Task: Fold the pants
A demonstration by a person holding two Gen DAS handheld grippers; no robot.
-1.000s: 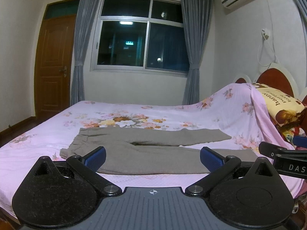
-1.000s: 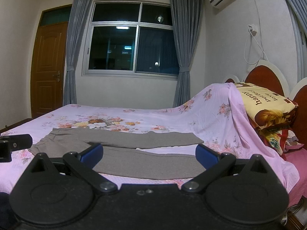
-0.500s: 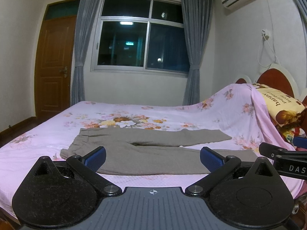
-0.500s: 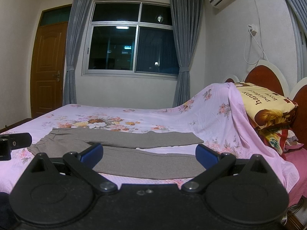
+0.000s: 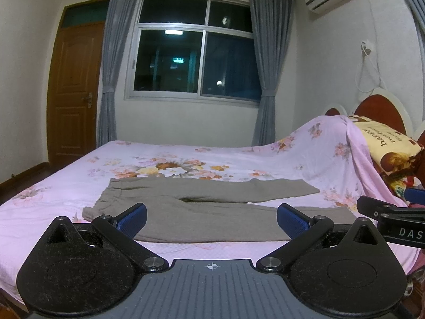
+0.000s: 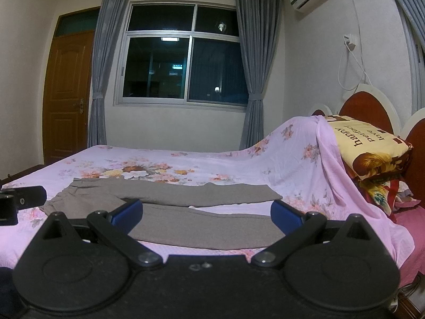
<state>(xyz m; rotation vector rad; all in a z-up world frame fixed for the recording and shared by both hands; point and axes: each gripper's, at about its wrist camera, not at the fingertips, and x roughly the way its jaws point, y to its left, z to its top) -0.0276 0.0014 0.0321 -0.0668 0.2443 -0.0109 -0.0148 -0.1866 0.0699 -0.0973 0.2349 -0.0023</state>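
bed [image 5: 79, 175] with floral pink sheet [image 6: 239, 164]; grey pants [image 5: 212, 212] lie flat on it.

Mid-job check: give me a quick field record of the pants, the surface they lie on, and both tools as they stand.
garment: grey fabric pants, spread flat, both legs separate, unfolded
waistband end: toward the door side, left in view
surface: bed with pink floral sheet
left tool: open, holding nothing, in front of the near leg
right tool: open, holding nothing, in front of the near leg
beside: yellow printed pillow at the red headboard
folding: not yet begun
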